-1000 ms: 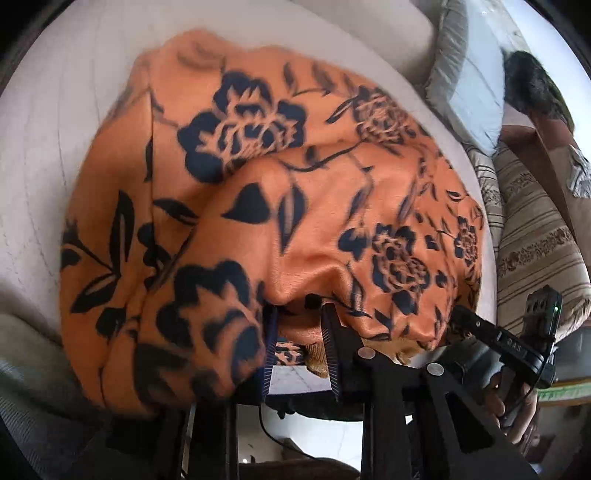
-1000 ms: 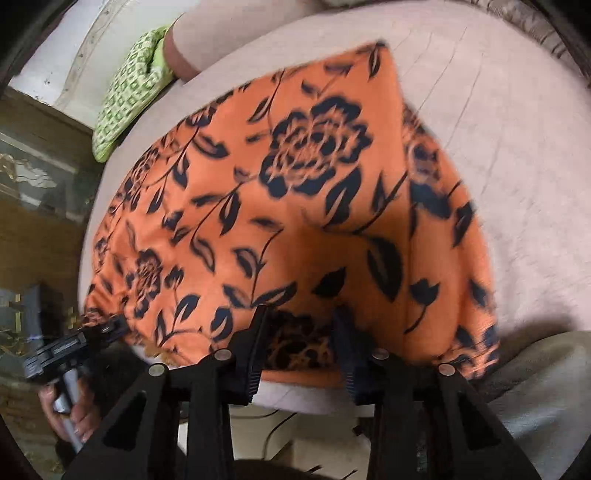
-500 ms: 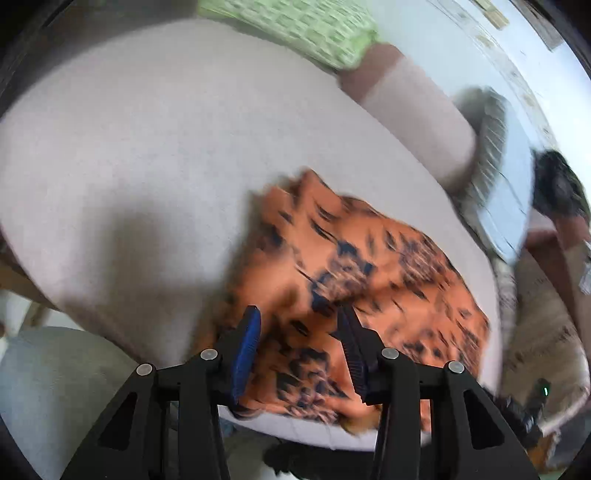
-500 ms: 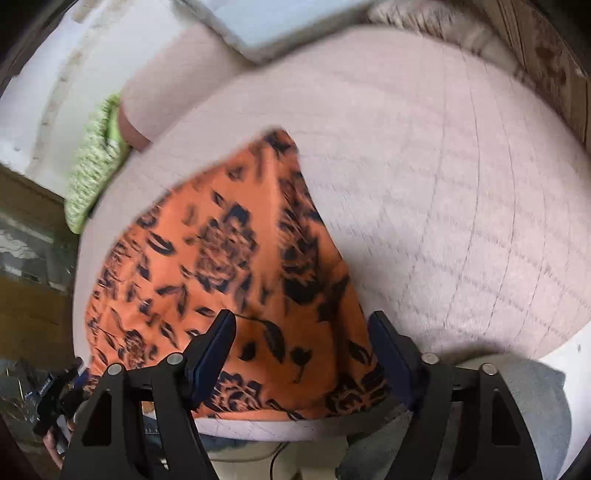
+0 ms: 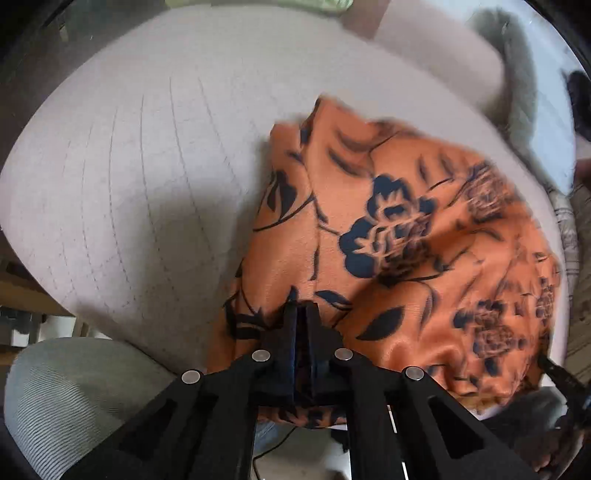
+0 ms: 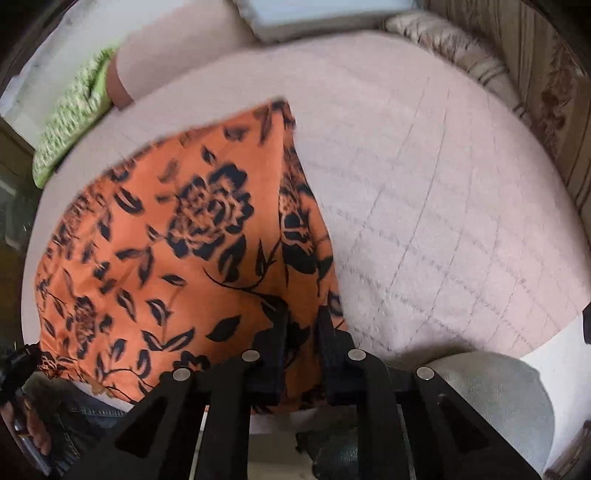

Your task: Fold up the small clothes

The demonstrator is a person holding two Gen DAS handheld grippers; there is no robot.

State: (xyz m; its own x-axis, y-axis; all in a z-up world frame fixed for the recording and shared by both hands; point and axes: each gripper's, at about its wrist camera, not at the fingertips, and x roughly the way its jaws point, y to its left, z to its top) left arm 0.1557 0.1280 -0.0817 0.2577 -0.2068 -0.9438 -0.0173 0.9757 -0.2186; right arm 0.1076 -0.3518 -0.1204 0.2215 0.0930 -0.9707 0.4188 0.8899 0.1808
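Observation:
An orange garment with dark blue flowers (image 5: 399,236) lies on a pale quilted cushion (image 5: 140,177). My left gripper (image 5: 303,314) is shut on the garment's near left edge, fingers pressed together with cloth around them. In the right wrist view the same garment (image 6: 177,251) fills the left half. My right gripper (image 6: 303,317) has its jaws narrowly apart around the garment's near right edge; the cloth runs between the fingers.
A green patterned cushion (image 6: 74,114) lies at the back left. A light pillow (image 6: 325,14) and a striped cushion (image 6: 476,62) sit at the back. My grey-clad knee (image 5: 66,398) is below the cushion's front edge.
Both grippers pulled back from under the lifted cloth, opened wide, then came down on the garment's near corners. The left has closed fully; the right has closed most of the way.

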